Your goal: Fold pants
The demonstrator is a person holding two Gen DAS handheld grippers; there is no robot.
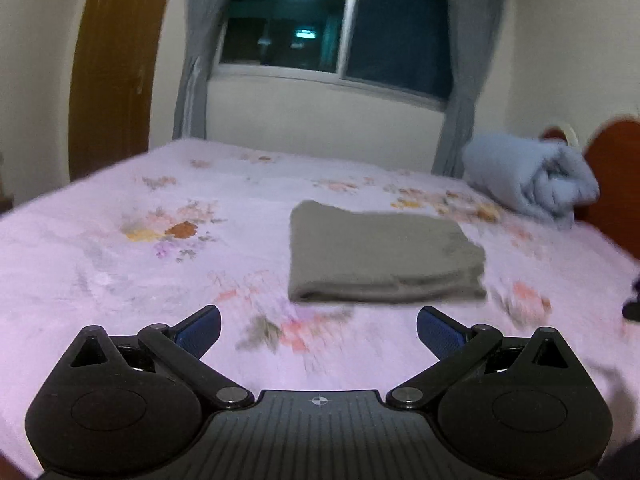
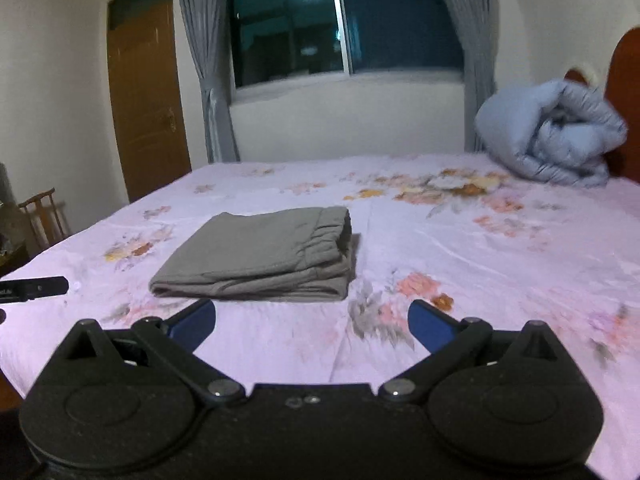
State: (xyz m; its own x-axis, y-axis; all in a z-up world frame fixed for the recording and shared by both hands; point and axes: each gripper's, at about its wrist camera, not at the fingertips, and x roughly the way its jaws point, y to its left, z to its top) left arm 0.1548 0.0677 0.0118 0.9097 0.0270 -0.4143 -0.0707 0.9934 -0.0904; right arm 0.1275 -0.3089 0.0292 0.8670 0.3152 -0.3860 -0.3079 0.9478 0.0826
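with pants (image 2: 256, 256) folded square on the bed (image 2: 500, 272), keep left gripper (image 1: 319, 330) and right gripper (image 2: 312, 322) spread empty, clear of them.

Floral pink bed (image 2: 460, 240) — folded grey pants (image 2: 260, 256) mid-sheet, rolled blue duvet (image 2: 552, 136) by headboard

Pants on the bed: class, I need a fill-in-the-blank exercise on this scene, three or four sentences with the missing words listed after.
1. The grey pants lie ______ in a neat stack on the bed.
2. Both the left gripper and the right gripper have their jaws ______, with nothing between them.
3. The rolled blue quilt sits near the ______ at the bed's far right.
4. The bedsheet is pink with a ______ print.

Missing words: folded; open; headboard; floral
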